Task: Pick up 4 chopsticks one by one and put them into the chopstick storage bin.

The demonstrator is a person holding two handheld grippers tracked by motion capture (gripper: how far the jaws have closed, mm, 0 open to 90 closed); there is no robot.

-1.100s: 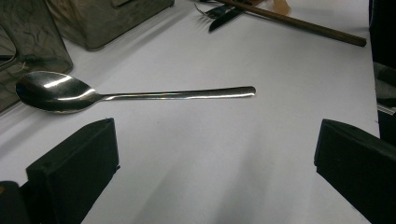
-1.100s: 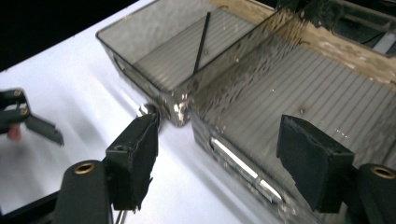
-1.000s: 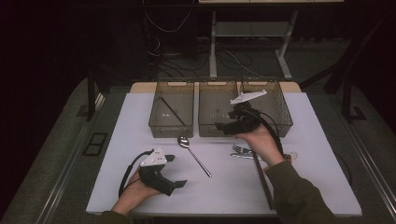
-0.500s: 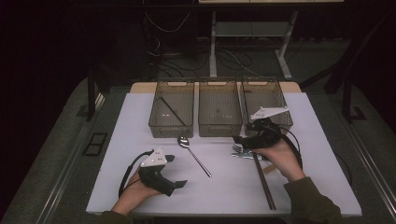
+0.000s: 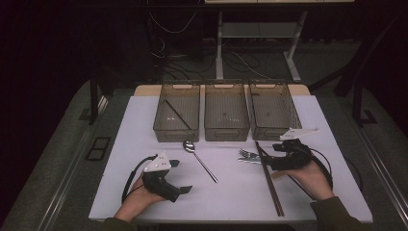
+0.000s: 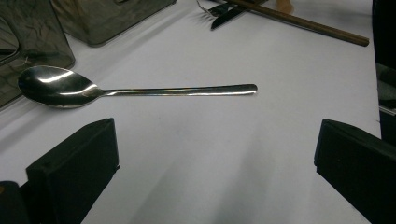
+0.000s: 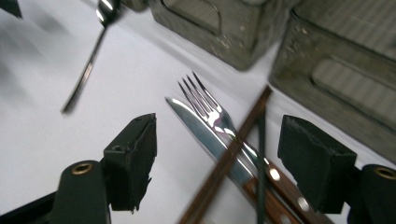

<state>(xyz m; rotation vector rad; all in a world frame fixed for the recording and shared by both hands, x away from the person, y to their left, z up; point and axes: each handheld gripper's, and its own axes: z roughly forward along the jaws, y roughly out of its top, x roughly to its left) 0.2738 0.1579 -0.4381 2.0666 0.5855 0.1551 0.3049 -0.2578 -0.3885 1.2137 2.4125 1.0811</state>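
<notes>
A steel spoon (image 5: pixel 199 157) (image 6: pixel 135 91) lies on the white table, ahead of my left gripper (image 5: pixel 179 176) (image 6: pixel 215 163), which rests open at the near left with nothing between its jaws. A fork (image 5: pixel 246 153) (image 7: pixel 210 109) and a knife (image 5: pixel 250 160) (image 7: pixel 201 135) with wooden handles lie side by side to the right of the spoon. A long brown chopstick (image 5: pixel 269 180) (image 7: pixel 229 156) crosses them. My right gripper (image 5: pixel 267 159) (image 7: pixel 222 161) hovers low over their handles, open, its jaws standing on either side of the knife, fork and chopstick.
Three smoky clear bins stand in a row at the back: the left bin (image 5: pixel 176 115) holds a dark stick, then the middle bin (image 5: pixel 226 115) and the right bin (image 5: pixel 272 113). The table's near edge (image 5: pixel 231 219) runs just past my hands.
My right gripper has come back from over the bins and down, toward the near right, to the fork and knife. The left gripper has stayed put.
</notes>
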